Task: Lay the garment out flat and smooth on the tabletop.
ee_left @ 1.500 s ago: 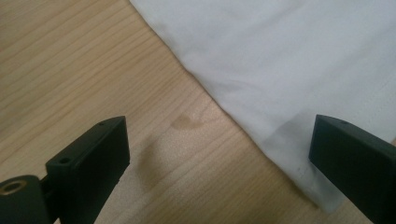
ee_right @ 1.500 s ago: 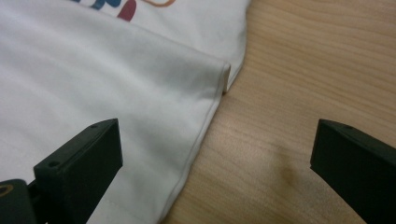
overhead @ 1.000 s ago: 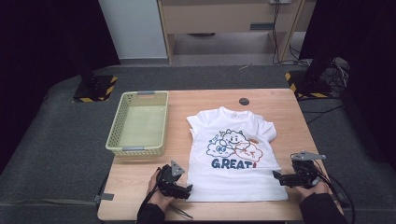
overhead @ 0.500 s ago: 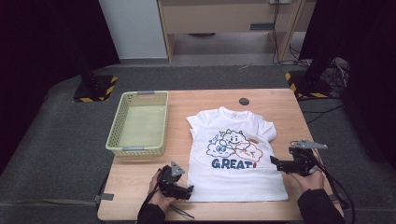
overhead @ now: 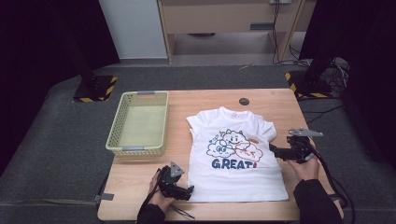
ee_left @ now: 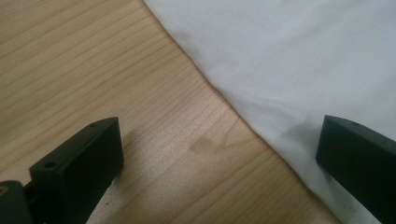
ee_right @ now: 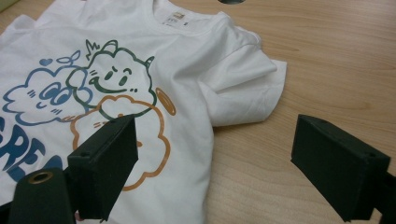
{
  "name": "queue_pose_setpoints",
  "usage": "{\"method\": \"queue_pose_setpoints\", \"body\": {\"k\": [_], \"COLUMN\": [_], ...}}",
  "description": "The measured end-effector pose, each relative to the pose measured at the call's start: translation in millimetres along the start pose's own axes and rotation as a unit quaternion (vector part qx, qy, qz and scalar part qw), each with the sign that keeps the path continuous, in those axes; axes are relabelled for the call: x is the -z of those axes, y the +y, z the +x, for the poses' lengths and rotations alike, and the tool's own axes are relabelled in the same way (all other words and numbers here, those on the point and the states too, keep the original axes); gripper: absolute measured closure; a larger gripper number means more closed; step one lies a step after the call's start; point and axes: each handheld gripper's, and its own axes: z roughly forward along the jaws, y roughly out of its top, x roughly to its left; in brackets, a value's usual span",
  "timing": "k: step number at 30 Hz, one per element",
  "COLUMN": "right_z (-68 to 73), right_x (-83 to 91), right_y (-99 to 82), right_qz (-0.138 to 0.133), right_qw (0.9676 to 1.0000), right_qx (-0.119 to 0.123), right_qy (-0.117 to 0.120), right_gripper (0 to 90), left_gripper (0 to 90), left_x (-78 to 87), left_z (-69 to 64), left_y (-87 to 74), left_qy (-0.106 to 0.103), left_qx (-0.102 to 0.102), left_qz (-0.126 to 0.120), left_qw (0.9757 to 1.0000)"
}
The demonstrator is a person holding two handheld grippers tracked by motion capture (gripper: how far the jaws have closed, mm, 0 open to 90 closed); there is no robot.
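A white T-shirt (overhead: 236, 154) lies flat and face up on the wooden tabletop (overhead: 280, 100), its collar toward the far edge and its hem toward the person. The print shows cartoon clouds over the word "GREAT!". To its left, well apart, stands a pale green basket (overhead: 138, 122); a small dark round disc (overhead: 243, 101) sits near the far edge beyond the collar.

The left tongs (overhead: 189, 190) rest low at the shirt's near left corner — in the left gripper view the jaws stand wide, one over bare wood and the other over the white cloth, with the shirt's edge running between them and nothing pinched.

The right tongs (overhead: 272, 150) hover at the shirt's right side, just below the short sleeve (ee_right: 243, 88). Their jaws have just been closing a little, yet they are still wide apart — one above the printed front, the other above bare wood, and no cloth is gripped between them.
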Motion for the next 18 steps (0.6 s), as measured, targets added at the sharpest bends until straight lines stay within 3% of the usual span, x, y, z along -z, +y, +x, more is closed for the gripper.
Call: {"method": "queue_pose_setpoints", "body": {"k": [5, 18], "right_z": [-1.1, -19.5], "right_x": [-7.1, -28.2], "right_y": [8.8, 32.0], "right_qz": [-0.001, -0.008], "right_qw": [1.0, 0.9992], "right_qx": [-0.002, -0.037], "right_qy": [-0.003, -0.011], "right_gripper": [15.8, 22.3], "left_gripper": [0.0, 0.0], "left_x": [0.0, -0.1], "left_z": [0.2, 0.4], "left_y": [-0.6, -1.6], "left_qy": [-0.001, -0.003], "left_qx": [-0.001, -0.005], "left_qz": [-0.003, -0.007], "left_qw": [1.0, 1.0]}}
